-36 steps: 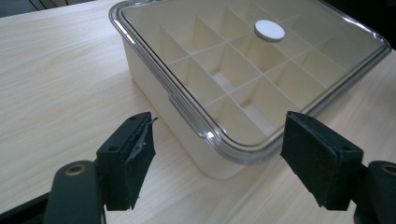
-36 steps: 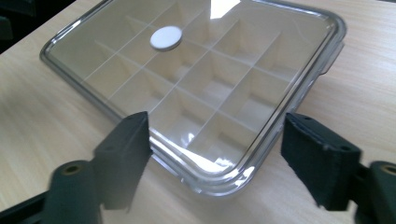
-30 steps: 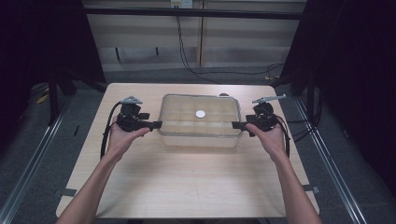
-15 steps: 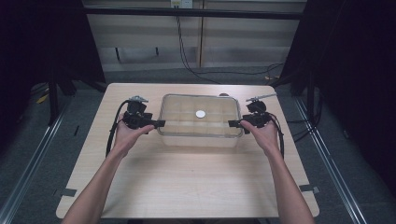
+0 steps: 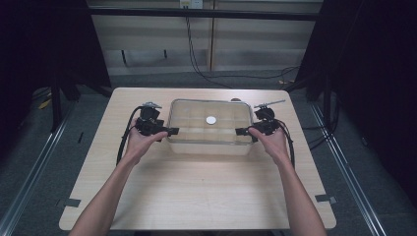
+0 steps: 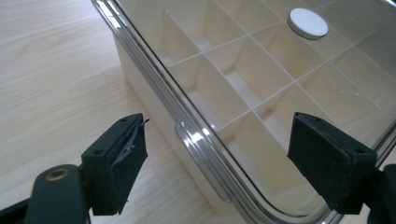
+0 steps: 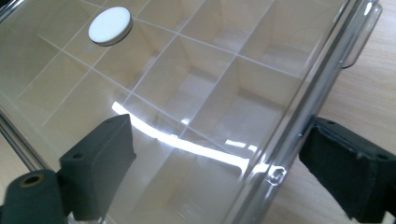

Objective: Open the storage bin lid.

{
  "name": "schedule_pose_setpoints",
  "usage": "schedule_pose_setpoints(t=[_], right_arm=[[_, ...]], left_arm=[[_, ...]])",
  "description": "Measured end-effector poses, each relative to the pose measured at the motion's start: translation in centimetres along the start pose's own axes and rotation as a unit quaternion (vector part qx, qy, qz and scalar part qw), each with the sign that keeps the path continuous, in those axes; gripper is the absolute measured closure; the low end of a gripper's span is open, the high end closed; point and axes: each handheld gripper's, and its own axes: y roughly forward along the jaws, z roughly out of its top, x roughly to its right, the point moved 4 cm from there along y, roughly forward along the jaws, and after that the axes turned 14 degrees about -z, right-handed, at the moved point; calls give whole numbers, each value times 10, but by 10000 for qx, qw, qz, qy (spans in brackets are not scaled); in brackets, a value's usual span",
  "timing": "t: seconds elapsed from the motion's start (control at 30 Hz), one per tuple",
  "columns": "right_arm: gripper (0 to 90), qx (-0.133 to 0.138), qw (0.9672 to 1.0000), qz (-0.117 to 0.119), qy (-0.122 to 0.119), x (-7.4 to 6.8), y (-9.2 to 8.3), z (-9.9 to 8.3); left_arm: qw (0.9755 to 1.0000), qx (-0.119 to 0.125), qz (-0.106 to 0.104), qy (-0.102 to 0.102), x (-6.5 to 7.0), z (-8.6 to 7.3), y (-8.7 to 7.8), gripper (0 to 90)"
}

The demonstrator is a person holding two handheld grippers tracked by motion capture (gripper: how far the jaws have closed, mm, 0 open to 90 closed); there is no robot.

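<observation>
A cream box divided into several compartments stands mid-table under a clear lid with a white round knob. My left gripper is open at the box's left end, its jaws straddling the lid's rim and small tab. At the right end my right gripper is open too, one jaw over the lid and one outside the rim. The knob shows in both gripper views. The compartments look empty.
The wooden table has free room in front of the box and at both sides. Cables trail from both grippers. Floor rails run along both sides of the table, with dark curtains beyond.
Both grippers have moved inward and slightly forward, closing in on the box's two ends until their jaws straddle the lid's rim. The box has not moved.
</observation>
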Motion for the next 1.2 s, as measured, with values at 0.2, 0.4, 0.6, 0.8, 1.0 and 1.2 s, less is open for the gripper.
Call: schedule_pose_setpoints(t=[0.2, 0.4, 0.6, 0.8, 1.0, 1.2], right_arm=[[85, 36, 9999, -79, 122, 0, 5, 4], [70, 36, 9997, -196, 125, -1, 10, 7], [64, 138, 9993, -253, 227, -1, 13, 7], [64, 235, 9986, -320, 361, -1, 16, 8], [67, 205, 9984, -385, 363, -2, 16, 9], [74, 551, 9954, -706, 332, -5, 12, 12]], left_arm=[[9999, -83, -118, 60, 1, 3, 6, 162], [9998, -173, -108, -45, 3, 8, 17, 124], [9997, -214, -91, -61, 3, 9, 18, 109], [9998, -139, -145, -72, 0, 9, 19, 116], [9997, 21, -165, -168, -2, 7, 15, 203], [9999, 117, -60, -1, 0, 8, 11, 248]])
